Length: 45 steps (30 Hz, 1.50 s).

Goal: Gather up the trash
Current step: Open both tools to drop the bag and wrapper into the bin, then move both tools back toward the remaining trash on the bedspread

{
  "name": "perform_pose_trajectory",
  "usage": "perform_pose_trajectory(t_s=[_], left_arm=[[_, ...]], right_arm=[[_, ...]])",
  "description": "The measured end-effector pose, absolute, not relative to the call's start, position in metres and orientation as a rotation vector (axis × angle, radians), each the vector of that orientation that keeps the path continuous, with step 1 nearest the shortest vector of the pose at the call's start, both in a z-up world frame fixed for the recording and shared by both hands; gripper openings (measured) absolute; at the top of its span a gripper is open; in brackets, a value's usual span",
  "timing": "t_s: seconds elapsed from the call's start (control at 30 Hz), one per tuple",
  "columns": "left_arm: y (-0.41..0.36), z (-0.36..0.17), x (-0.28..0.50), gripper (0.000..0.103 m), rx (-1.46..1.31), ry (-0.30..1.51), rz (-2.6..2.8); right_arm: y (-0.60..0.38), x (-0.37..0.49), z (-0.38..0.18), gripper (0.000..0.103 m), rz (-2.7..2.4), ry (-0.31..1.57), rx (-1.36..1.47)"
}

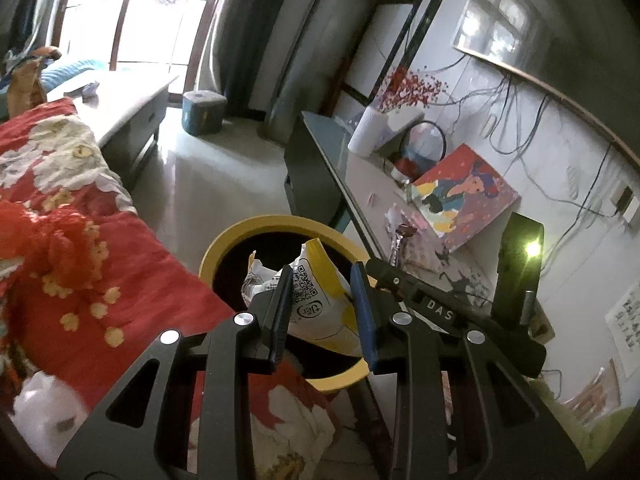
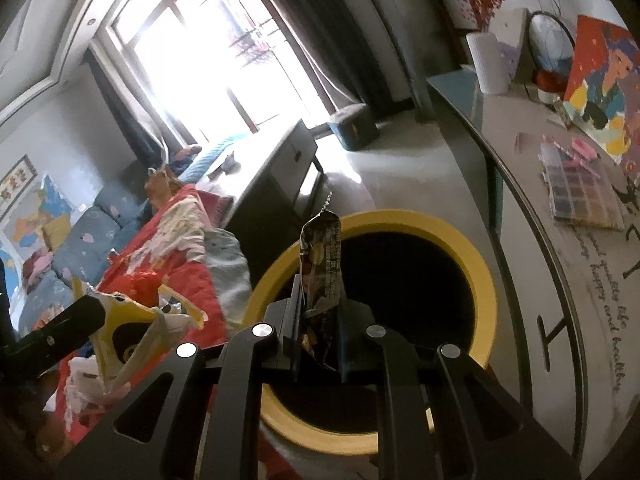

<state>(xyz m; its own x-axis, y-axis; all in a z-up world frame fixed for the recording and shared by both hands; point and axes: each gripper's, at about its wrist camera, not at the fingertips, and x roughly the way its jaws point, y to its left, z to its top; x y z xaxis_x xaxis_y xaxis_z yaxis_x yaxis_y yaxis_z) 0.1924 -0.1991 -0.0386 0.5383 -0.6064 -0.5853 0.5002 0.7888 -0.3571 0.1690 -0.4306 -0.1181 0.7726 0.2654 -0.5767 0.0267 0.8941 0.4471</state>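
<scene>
Left gripper (image 1: 324,312): clamped on a yellow-and-white snack bag (image 1: 320,300), black pad on one side, blue pad on the other; held above the mouth of the bin.
Right gripper (image 2: 320,320): pinched nearly closed on a dark snack wrapper (image 2: 322,264), which stands up between the fingers over the bin's opening.
Yellow-and-white snack bag: crumpled, QR code and printed logo facing the left camera; seen also at lower left of the right wrist view (image 2: 140,332), beside the bed.
Dark snack wrapper: thin, upright, top edge crimped, small print along one side.
Trash bin (image 1: 248,232): round, yellow rim, dark inside; on the floor between bed and desk; in the right wrist view (image 2: 480,280) its interior looks black, contents not discernible.
Bed quilt (image 1: 80,240): red with white and yellow flowers, just beside the bin.
Desk (image 2: 540,280): close to the bin on the other side; holds a colourful painting (image 1: 464,196), a paint palette tray (image 2: 580,196) and a white vase (image 1: 366,132) with red sprigs.
Window (image 2: 224,52): bright, curtains drawn aside, far end of the room.
</scene>
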Motion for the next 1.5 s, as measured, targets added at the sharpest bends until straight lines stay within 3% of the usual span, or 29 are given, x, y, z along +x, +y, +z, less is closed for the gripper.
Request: perform_pose_trajectory(t_s=[0.47,0.6,0.7,0.87,1.1,1.5], left_arm=[[-0.224,-0.07,0.228,0.027,-0.106,0.84,-0.623],[-0.221,-0.066,0.227,0.048,-0.118,0.823,-0.615],[-0.217,-0.062,0.227,0.075,-0.137,0.812,-0.597],[-0.21,-0.052,0.221,0.092,-0.147,0.784,-0.572],[-0.195,-0.04,0.209,0.092,-0.162,0.761,-0.539],[-0.168,-0.02,0.182,0.092,-0.159,0.708,-0.5]], right_arm=[[-0.437,0.187,-0.143,0.018,0.133,0.761,0.477],[-0.44,0.185,-0.145,0.042,0.109,0.761,0.485],[-0.444,0.182,-0.144,0.047,0.095,0.755,0.482],[-0.447,0.178,-0.136,0.052,0.075,0.73,0.476],[-0.445,0.168,-0.118,0.063,0.057,0.679,0.455],[-0.426,0.153,-0.086,0.07,0.095,0.607,0.422]])
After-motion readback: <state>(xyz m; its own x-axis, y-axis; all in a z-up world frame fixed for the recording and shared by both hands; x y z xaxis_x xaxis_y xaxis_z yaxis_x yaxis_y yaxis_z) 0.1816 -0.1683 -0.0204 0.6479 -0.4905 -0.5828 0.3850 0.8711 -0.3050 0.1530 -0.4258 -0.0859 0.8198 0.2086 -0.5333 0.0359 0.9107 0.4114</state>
